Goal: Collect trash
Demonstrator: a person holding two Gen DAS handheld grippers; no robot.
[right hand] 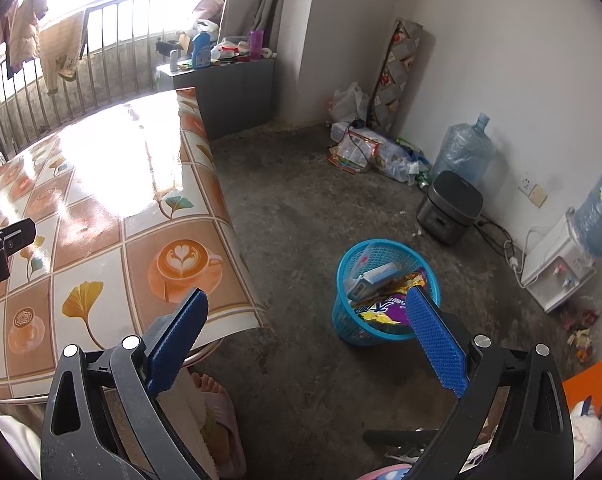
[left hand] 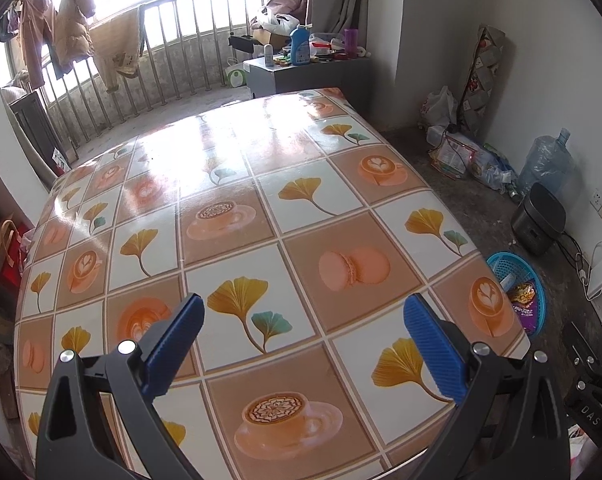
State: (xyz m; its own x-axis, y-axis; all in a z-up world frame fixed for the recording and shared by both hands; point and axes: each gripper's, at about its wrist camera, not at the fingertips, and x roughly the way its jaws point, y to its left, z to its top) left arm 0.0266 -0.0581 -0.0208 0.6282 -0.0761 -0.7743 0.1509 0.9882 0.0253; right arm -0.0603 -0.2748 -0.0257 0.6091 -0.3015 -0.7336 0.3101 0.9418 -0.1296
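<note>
A blue mesh basket (right hand: 347, 268) stands on the floor to the right of the table and holds snack wrappers (right hand: 385, 304) and a small white box (right hand: 375, 276). It also shows in the left wrist view (left hand: 505, 266). My left gripper (left hand: 303, 312) is open and empty above the table (left hand: 229, 184), which has a patterned cloth. My right gripper (right hand: 307, 308) is open and empty above the floor, beside the table edge (right hand: 229, 216) and just left of the basket. Part of the left gripper (right hand: 5, 246) shows at the left edge of the right wrist view.
A black rice cooker (right hand: 449, 206), a water jug (right hand: 463, 156) and a white water dispenser (right hand: 557, 268) stand along the right wall. Bags and packets (right hand: 365, 148) lie in the corner. A grey cabinet (right hand: 229, 88) with bottles stands beyond the table. A slippered foot (right hand: 215, 412) is below.
</note>
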